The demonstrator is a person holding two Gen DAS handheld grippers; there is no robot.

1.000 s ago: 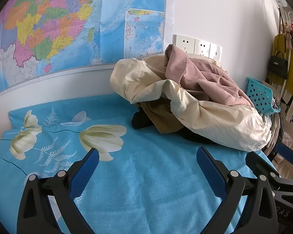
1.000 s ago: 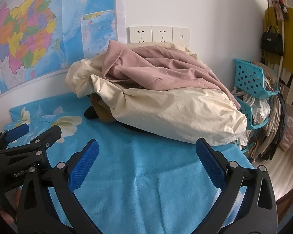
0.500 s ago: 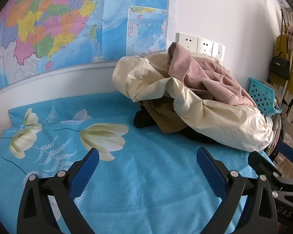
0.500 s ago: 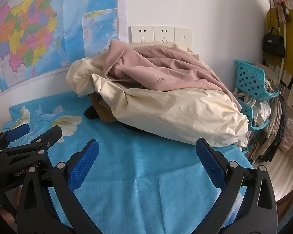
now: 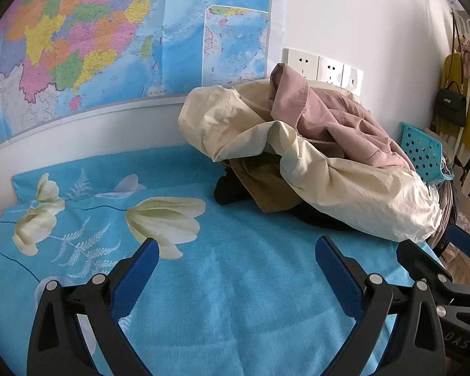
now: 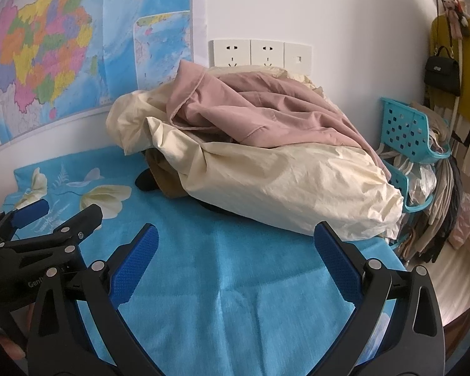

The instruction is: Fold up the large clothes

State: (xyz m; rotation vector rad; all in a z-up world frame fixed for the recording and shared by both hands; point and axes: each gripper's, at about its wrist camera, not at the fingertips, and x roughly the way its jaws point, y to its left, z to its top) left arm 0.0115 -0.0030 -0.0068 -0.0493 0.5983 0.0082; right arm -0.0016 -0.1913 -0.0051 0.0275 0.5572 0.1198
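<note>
A heap of clothes lies at the back right of the blue flowered sheet (image 5: 235, 282). A cream garment (image 5: 344, 181) wraps the heap, a pink garment (image 5: 335, 119) lies on top, and a brown one (image 5: 266, 185) and a black one (image 5: 227, 191) stick out underneath. In the right wrist view the cream garment (image 6: 282, 181) and pink garment (image 6: 250, 109) fill the middle. My left gripper (image 5: 235, 263) is open and empty above the bare sheet, short of the heap. My right gripper (image 6: 235, 247) is open and empty, close in front of the cream garment.
A wall map (image 5: 94, 47) and white sockets (image 6: 260, 53) are behind the heap. Teal baskets (image 6: 404, 131) with hanging clothes stand right of the bed edge. A black handbag (image 6: 441, 72) hangs on the wall. Each gripper shows at the other view's edge (image 6: 31, 244).
Both grippers have shifted slightly, so the heap sits a little lower in both views. Both jaws stay open and the clothes have not moved.
</note>
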